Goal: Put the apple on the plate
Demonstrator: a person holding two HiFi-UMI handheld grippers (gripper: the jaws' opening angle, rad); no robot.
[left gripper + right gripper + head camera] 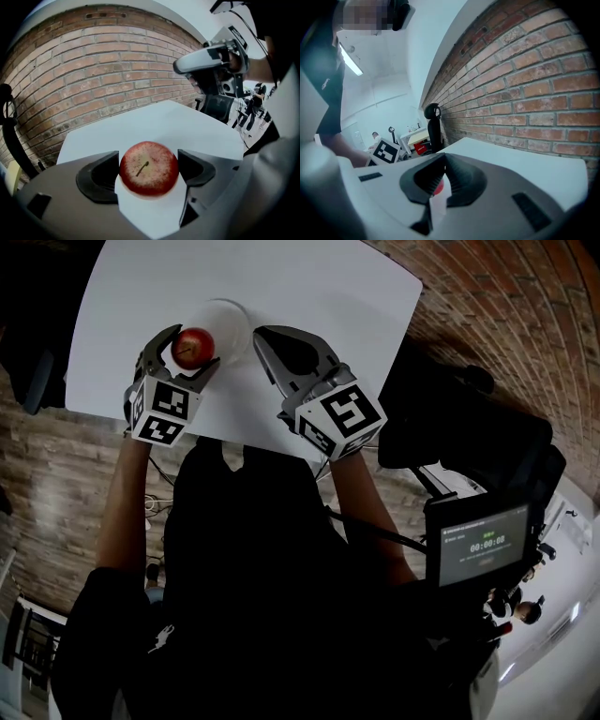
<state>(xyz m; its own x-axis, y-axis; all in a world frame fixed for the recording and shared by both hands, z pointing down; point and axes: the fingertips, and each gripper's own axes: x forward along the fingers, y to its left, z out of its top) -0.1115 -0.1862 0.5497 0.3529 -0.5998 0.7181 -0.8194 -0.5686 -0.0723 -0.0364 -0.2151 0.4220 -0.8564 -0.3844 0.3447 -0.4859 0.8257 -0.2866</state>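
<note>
A red apple [193, 347] sits between the jaws of my left gripper [187, 354], which is shut on it. In the left gripper view the apple [149, 168] shows stem-up, with a dark pad [100, 176] pressed to each side. It hangs over the left rim of the white plate [228, 320], which lies on the white table [319, 287]. My right gripper [262, 339] hovers just right of the plate with its jaws together and nothing in them. Through their narrow slit [443, 180] a sliver of the apple [437, 187] shows.
The table's near edge runs just behind both grippers, and its right corner [417, 282] is close to the brick wall [506, 324]. A black chair [432, 123] stands beyond the far end. A device with a lit screen [483, 545] hangs at my right side.
</note>
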